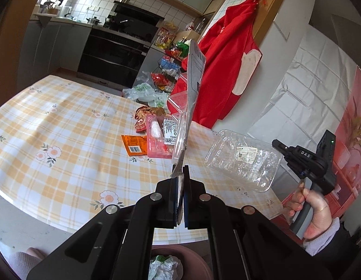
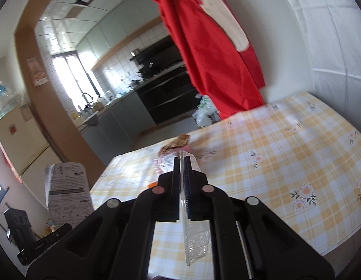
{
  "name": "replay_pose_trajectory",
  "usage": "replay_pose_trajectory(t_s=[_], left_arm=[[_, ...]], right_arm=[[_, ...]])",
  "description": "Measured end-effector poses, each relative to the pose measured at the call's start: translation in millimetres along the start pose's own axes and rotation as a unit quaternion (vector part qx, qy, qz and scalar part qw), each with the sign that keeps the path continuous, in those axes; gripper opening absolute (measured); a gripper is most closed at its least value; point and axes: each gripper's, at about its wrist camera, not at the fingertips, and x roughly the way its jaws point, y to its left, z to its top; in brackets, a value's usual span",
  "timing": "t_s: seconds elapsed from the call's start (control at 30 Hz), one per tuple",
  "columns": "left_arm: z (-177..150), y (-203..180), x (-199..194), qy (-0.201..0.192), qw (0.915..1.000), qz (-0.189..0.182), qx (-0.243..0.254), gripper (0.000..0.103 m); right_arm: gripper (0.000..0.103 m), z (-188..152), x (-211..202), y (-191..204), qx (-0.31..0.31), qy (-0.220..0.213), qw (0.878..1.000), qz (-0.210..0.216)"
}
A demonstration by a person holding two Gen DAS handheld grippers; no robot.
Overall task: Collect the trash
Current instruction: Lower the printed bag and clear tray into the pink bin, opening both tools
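Left wrist view: the left gripper (image 1: 180,171) pinches the bottom edge of a blister pack (image 1: 192,88), which stands on end above the table (image 1: 63,121), long axis pointing up and away. Wrappers (image 1: 147,137) lie near the table's far edge. A clear plastic tray (image 1: 243,158) hangs by the right-hand edge.

Right wrist view: the right gripper (image 2: 182,163) is pressed together on the tray's rim (image 2: 183,200), tray edge-on, long axis along the fingers.
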Motion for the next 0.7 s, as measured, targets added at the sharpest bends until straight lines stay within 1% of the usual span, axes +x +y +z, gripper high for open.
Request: replay_pose_trajectory(t_s=[0.17,0.37,0.53,0.7], left_arm=[[-4,-8,-31,-0.016,0.9998,0.005,0.006,0.004],[-15,-13,-67,-0.028,0.9995,0.009,0.012,0.004],[-24,-14,-88,-0.031,0.9994,0.013,0.011,0.004],[-24,-15,-99,-0.040,0.9991,0.012,0.010,0.004]], right_arm=[[0.007,-4,-34,30,-0.019,-0.010,0.999,0.026],[0.007,-21,-75,59,-0.038,-0.011,0.998,0.055],[0.008,-45,-97,79,-0.050,0.009,0.996,0.071],[0.008,-64,-102,92,-0.055,0.038,0.995,0.079]])
